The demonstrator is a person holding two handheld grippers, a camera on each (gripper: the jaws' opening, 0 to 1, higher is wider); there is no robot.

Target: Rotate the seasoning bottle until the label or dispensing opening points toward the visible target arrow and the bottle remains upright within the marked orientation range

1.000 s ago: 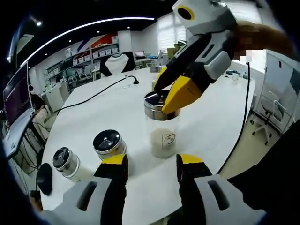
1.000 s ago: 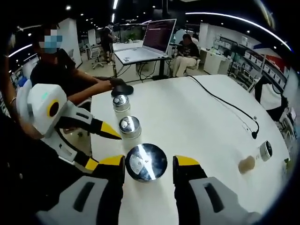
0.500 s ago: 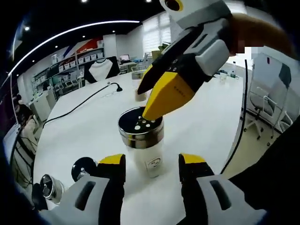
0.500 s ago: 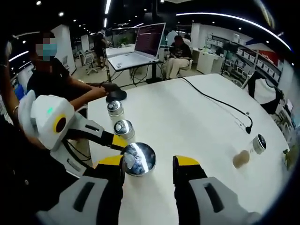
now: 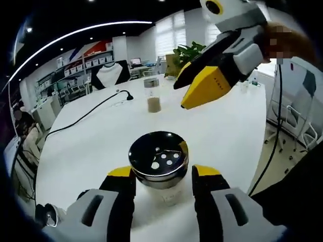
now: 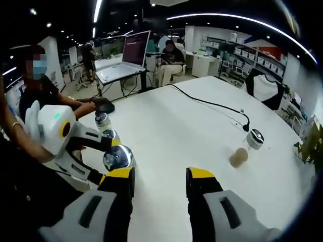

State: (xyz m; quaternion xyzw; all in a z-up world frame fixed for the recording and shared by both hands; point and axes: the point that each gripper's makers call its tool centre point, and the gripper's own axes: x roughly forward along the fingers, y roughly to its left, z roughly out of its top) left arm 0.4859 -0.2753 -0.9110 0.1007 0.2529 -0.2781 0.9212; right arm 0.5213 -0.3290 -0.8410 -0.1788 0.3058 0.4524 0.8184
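Observation:
The seasoning bottle (image 5: 158, 160) stands upright on the white table (image 5: 101, 136); it is clear glass with a steel lid whose dispensing holes face up. My left gripper (image 5: 162, 175) is open, one yellow-tipped jaw on each side of the bottle just below the lid. I cannot tell if they touch the glass. In the right gripper view the same bottle (image 6: 118, 157) sits between the left gripper's fingers (image 6: 114, 143) at the table's near left edge. My right gripper (image 6: 160, 177) is open and holds nothing. Seen from the left gripper, the right gripper (image 5: 202, 86) hangs above and beyond the bottle.
A second bottle with tan contents (image 5: 152, 96) stands far across the table, beside a black cable (image 6: 212, 104). Two small steel-lidded jars (image 6: 102, 121) stand by the table edge behind the left gripper. A seated person (image 6: 38, 85) rests a hand near a black mouse (image 6: 103, 102). A laptop (image 6: 132, 53) is behind.
The right gripper has lifted off the bottle's lid and drawn back. The left gripper has moved in, so the bottle now sits between its jaws.

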